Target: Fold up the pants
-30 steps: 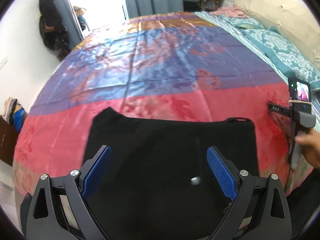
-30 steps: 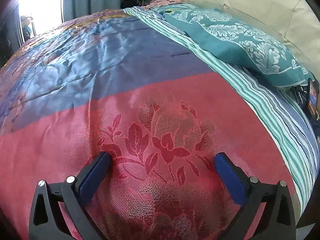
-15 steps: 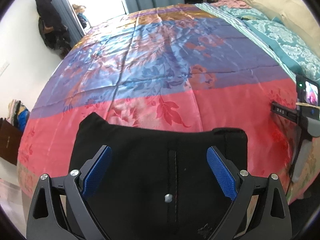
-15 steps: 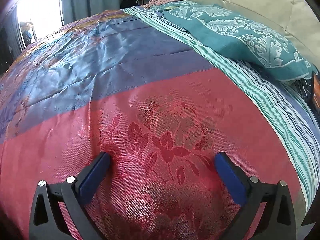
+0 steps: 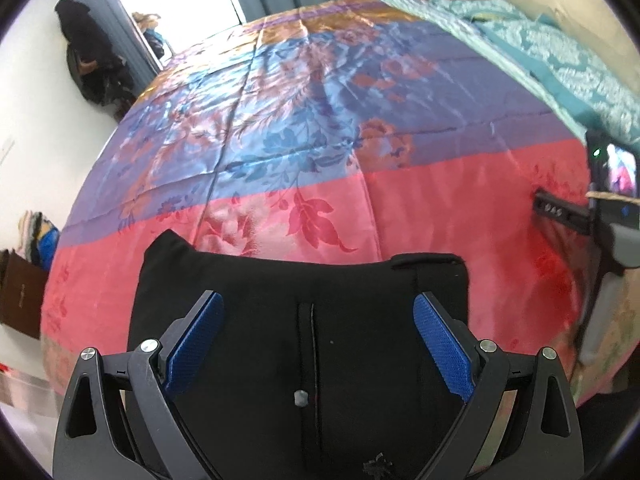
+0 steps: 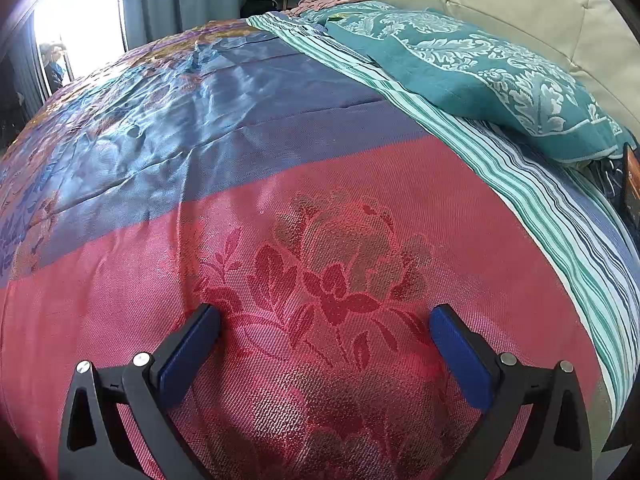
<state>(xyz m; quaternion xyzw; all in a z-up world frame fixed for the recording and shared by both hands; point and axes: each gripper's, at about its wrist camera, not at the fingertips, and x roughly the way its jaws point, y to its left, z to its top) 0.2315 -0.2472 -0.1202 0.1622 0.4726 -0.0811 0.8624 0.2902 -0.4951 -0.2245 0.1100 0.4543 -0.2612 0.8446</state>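
Observation:
Black pants lie flat at the near edge of the bed, waistband away from me, with the fly seam and a metal button in the middle. My left gripper hovers open above the waist area, its blue pads on either side of the fly. The right gripper's body shows at the right edge of the left wrist view, beside the pants. In the right wrist view my right gripper is open over the red flowered bedspread, holding nothing; the pants are out of that view.
A satin bedspread in red, purple and blue bands covers the bed. Teal patterned pillows and a striped sheet lie along the right, against a cream headboard. Dark clothes hang on the left wall by a bright doorway.
The left gripper has risen and tilted, so the pants sit lower in view and the button has moved toward the bottom. The right gripper has barely shifted.

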